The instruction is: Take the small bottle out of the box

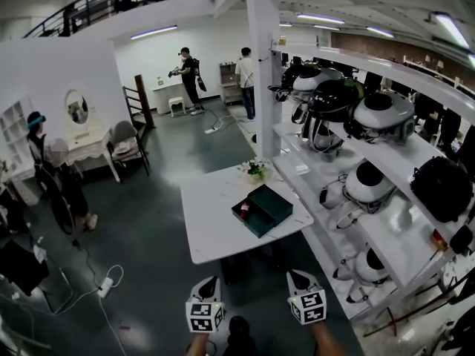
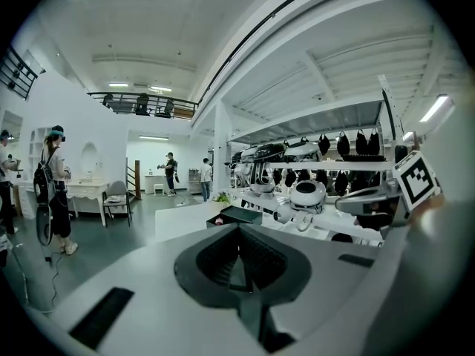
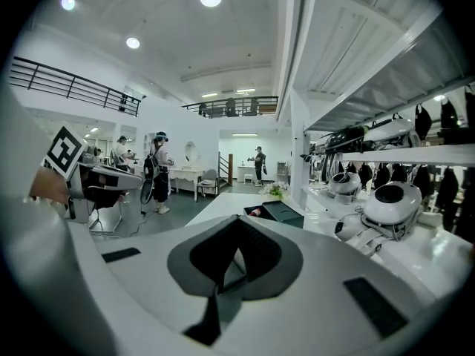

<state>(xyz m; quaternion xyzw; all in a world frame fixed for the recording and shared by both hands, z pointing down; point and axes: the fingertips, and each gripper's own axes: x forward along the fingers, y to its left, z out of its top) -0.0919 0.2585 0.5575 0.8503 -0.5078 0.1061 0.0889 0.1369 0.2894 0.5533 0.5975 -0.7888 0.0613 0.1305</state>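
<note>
A dark green box lies open on the white table ahead of me. Inside it at the left end is the small bottle, with red on it. Both grippers hang low in the head view, short of the table's near edge and well apart from the box. The left gripper is shut and empty, and so is the right gripper. In the left gripper view the box and bottle show far beyond the shut left gripper. The right gripper view shows the box and bottle past the shut right gripper.
A small flower pot stands at the table's far edge. White shelves with robot heads run along the right, behind a white pillar. A person stands at the left near a dressing table. A cable and power strip lie on the floor.
</note>
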